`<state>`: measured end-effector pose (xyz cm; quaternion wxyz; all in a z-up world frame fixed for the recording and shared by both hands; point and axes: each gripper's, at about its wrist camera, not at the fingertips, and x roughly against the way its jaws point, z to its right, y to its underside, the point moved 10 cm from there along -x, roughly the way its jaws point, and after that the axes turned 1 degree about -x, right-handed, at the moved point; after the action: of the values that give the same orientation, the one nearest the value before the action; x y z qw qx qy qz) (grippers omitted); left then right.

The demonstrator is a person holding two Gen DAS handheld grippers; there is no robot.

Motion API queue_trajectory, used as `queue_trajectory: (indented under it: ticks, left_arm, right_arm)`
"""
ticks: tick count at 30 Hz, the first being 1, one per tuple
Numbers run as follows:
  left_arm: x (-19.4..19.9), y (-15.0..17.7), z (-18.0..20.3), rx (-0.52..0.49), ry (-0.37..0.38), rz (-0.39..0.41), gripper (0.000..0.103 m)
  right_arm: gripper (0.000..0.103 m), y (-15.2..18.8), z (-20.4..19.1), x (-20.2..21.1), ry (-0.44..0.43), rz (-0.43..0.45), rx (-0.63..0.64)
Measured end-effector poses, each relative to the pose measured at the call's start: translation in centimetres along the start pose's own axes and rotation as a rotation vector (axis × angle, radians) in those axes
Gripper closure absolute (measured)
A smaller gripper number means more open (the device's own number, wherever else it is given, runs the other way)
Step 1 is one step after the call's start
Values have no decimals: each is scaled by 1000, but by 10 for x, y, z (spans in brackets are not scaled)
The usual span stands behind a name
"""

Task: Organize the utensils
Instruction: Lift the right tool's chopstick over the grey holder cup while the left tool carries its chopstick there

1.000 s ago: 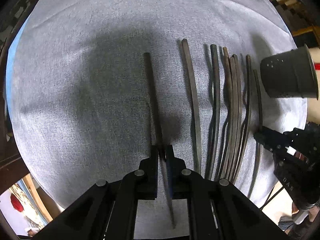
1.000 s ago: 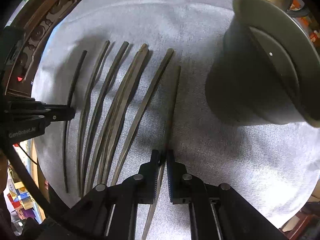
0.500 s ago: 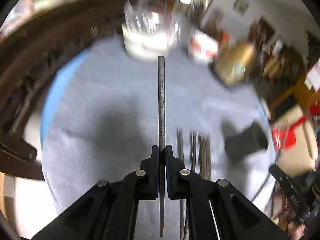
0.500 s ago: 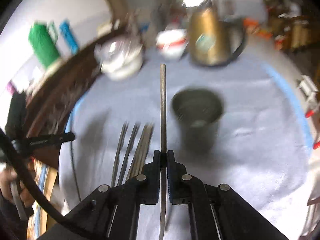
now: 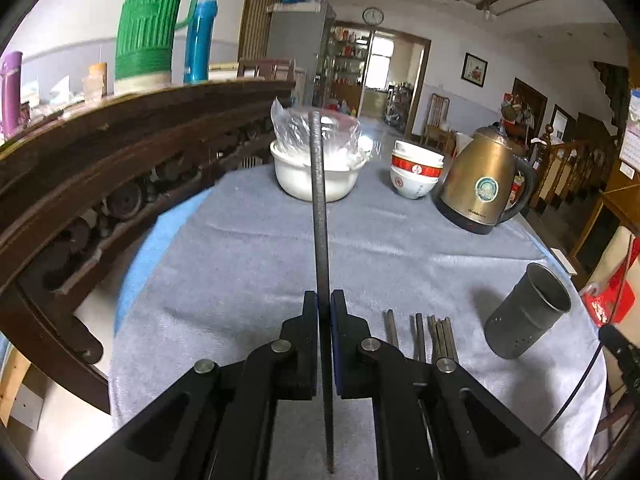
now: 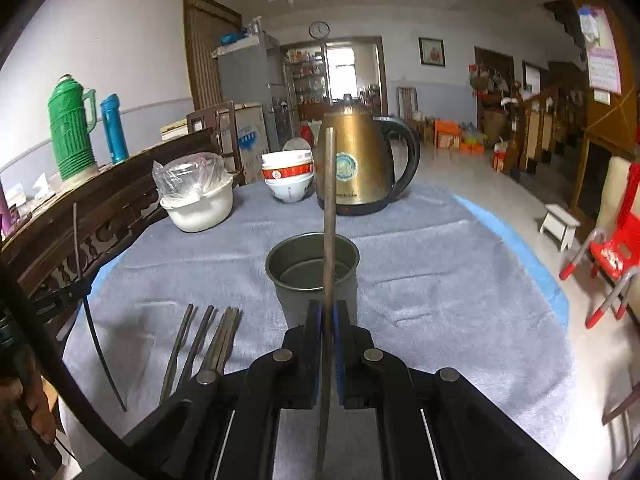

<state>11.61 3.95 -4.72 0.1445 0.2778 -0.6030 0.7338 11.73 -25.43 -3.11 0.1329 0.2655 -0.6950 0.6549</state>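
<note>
We are clamping one chopstick (image 5: 320, 216) in the left gripper (image 5: 324, 308) and another chopstick (image 6: 329, 216) in the right gripper (image 6: 329, 312). We are raising both clear of the cloth, probably for dropping into the dark cup (image 6: 298, 280).

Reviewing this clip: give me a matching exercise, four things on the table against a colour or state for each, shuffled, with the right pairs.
Things:
1. kettle
2. cup
3. white bowl
4. chopstick in the right gripper

States:
A. clamped between shut jaws, pointing away from the camera
B. covered with clear plastic
C. dark grey, standing upright and open on the cloth
D. gold body with a black handle

Pairs: 1-D, 2-C, 3-B, 4-A
</note>
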Motion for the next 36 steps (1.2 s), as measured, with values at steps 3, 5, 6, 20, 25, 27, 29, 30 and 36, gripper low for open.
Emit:
queue_trajectory:
  ticks: [3, 5, 6, 20, 25, 27, 29, 30, 36]
  left_arm:
    - [18, 3, -1, -14, 8, 22, 96]
    - [27, 5, -3, -3, 14, 25, 96]
    - [31, 6, -6, 6, 20, 25, 96]
    - [59, 15, -12, 71, 81, 6, 96]
    - [63, 5, -6, 93, 115, 10, 96]
    - [66, -3, -2, 104, 133, 17, 96]
    - [70, -13, 5, 123, 169, 21, 96]
    - [71, -18, 8, 129, 183, 25, 96]
    - [73, -59, 53, 191, 359, 19, 96]
  right_arm:
    - [97, 3, 3, 21, -2, 21, 10]
    - [97, 4, 4, 30, -1, 33, 13]
    - [97, 5, 6, 35, -3, 37, 10]
    - [97, 18, 33, 72, -11, 46, -90]
    - [97, 12, 47, 70, -35, 41, -164]
    - [97, 3, 52, 74, -41, 61, -186]
    - [97, -9, 56, 79, -47, 86, -198]
    - [97, -17, 59, 84, -54, 104, -208]
    - [97, -72, 70, 111, -102, 226, -258]
